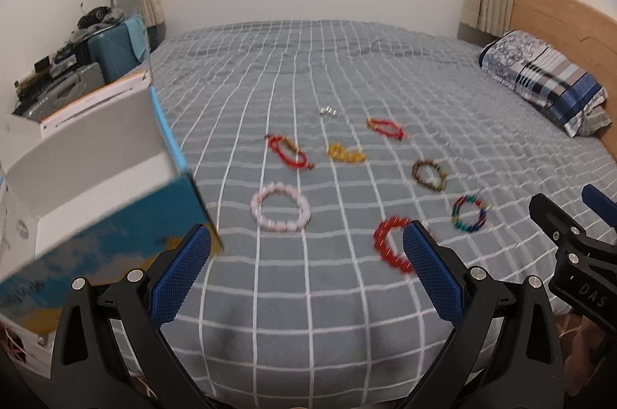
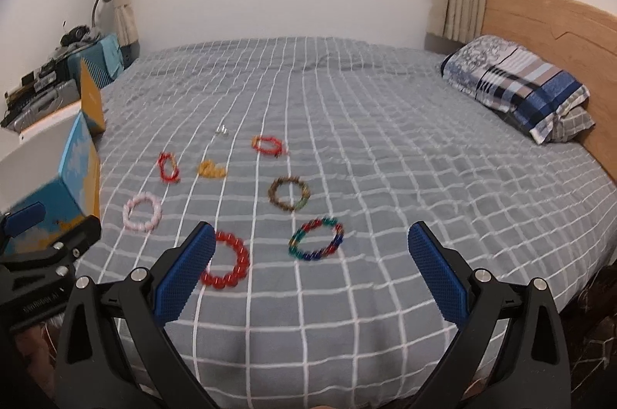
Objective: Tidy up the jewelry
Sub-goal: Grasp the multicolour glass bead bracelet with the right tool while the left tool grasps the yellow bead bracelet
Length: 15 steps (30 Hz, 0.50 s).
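Note:
Several bead bracelets lie on the grey checked bed. A pink one (image 1: 280,207) (image 2: 142,211), a big red one (image 1: 391,244) (image 2: 227,261) and a multicolour one (image 1: 469,213) (image 2: 316,238) are nearest. A brown one (image 1: 429,175) (image 2: 289,193), a yellow piece (image 1: 345,153) (image 2: 211,169) and two red cord ones (image 1: 288,150) (image 1: 386,128) lie farther back. An open blue and white box (image 1: 88,193) (image 2: 58,177) stands at the left. My left gripper (image 1: 306,251) is open and empty above the bed's near edge. My right gripper (image 2: 310,247) is open and empty, over the multicolour bracelet.
A small silver item (image 1: 328,111) lies beyond the bracelets. A patterned pillow (image 2: 516,87) rests against the wooden headboard (image 2: 559,23) at the right. A cluttered bedside stand with a blue case (image 1: 112,52) and a lamp is at the far left.

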Each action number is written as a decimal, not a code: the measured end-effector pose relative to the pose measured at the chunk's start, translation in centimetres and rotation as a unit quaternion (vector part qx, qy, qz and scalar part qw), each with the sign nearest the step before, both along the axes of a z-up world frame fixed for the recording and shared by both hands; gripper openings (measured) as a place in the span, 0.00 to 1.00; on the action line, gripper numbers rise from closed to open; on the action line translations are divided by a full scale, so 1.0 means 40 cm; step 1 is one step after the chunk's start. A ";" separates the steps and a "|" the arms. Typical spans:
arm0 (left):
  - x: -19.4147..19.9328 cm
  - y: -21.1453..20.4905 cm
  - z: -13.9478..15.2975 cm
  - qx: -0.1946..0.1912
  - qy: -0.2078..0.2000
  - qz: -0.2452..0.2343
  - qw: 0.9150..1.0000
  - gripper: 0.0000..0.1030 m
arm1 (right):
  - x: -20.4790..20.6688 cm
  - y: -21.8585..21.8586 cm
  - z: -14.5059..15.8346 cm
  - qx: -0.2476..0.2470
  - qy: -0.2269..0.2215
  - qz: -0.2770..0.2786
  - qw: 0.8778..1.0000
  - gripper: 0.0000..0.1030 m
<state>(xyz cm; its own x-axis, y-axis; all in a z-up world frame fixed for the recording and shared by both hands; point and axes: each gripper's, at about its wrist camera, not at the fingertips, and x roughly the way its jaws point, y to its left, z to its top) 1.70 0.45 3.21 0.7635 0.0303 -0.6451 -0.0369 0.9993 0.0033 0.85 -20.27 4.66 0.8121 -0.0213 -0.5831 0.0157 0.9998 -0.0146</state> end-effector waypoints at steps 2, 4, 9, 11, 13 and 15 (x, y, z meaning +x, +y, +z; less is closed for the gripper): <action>0.019 0.004 0.031 -0.013 -0.002 -0.004 1.000 0.95 | 0.012 -0.008 0.027 0.000 -0.004 -0.002 1.000 0.93; 0.052 -0.001 0.059 -0.006 -0.001 -0.007 1.000 0.95 | 0.030 -0.018 0.051 -0.001 -0.004 -0.005 1.000 0.93; 0.173 -0.019 0.097 -0.013 0.018 -0.013 1.000 0.95 | 0.105 -0.019 0.085 -0.011 0.017 -0.006 1.000 0.93; 0.228 -0.022 0.088 -0.029 0.042 -0.016 0.999 0.95 | 0.151 -0.016 0.081 -0.011 0.037 -0.005 0.999 0.93; 0.289 -0.031 0.069 -0.039 0.064 -0.023 0.997 0.95 | 0.194 -0.015 0.060 -0.007 0.061 -0.002 0.998 0.93; 0.348 -0.043 0.042 -0.037 0.080 -0.024 0.996 0.95 | 0.230 -0.018 0.029 -0.003 0.080 -0.004 0.997 0.93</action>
<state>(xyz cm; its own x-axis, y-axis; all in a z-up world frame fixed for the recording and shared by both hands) 15.61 -1.26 4.88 0.6507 -0.0558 -0.7573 0.0052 0.9976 -0.0691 10.04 -20.98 5.80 0.7083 -0.0310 -0.7053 0.0210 0.9995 -0.0229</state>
